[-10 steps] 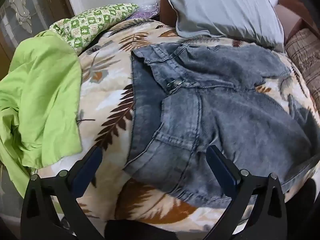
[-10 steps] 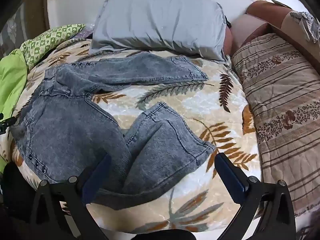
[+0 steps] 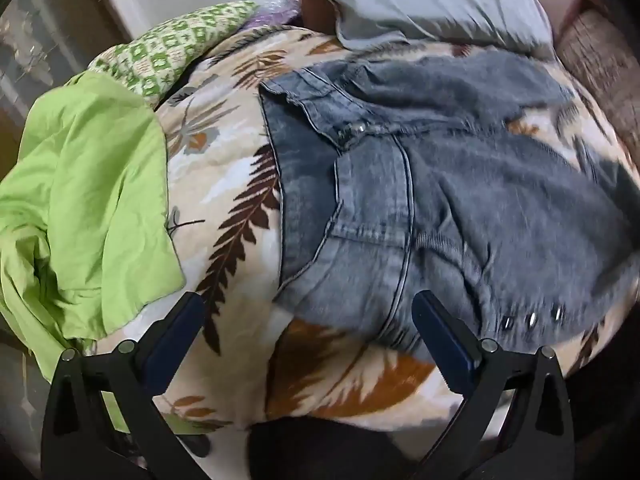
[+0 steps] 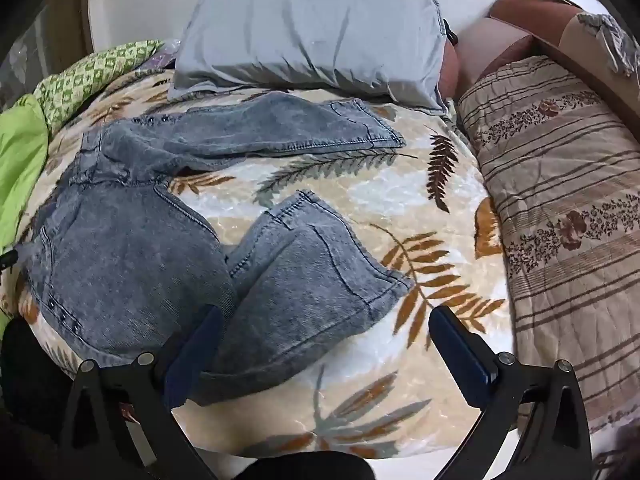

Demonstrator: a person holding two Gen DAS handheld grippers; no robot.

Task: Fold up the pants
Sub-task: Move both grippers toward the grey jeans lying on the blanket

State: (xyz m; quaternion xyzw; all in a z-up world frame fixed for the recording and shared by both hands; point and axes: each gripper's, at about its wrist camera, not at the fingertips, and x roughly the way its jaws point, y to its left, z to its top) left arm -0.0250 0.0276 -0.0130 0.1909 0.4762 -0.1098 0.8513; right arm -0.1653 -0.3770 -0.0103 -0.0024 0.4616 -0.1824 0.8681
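Note:
Grey-blue denim pants point(image 4: 120, 256) lie spread on a leaf-print blanket point(image 4: 400, 208), waist to the left, one leg stretched toward the pillow, the other leg point(image 4: 312, 280) bent back near the front edge. In the left wrist view the waistband and fly point(image 3: 372, 216) lie just ahead. My left gripper point(image 3: 308, 312) is open, its jaws wide over the waist's near corner, holding nothing. My right gripper point(image 4: 326, 328) is open over the hem of the near leg, empty.
A grey pillow point(image 4: 312, 36) lies at the head of the bed. A lime-green cloth point(image 3: 80, 208) and a green patterned cloth point(image 3: 176, 40) lie left. A striped floral quilt point(image 4: 560, 184) lies right.
The left gripper has shifted slightly forward and right along the waist; its view is blurred by motion. The right gripper has barely moved.

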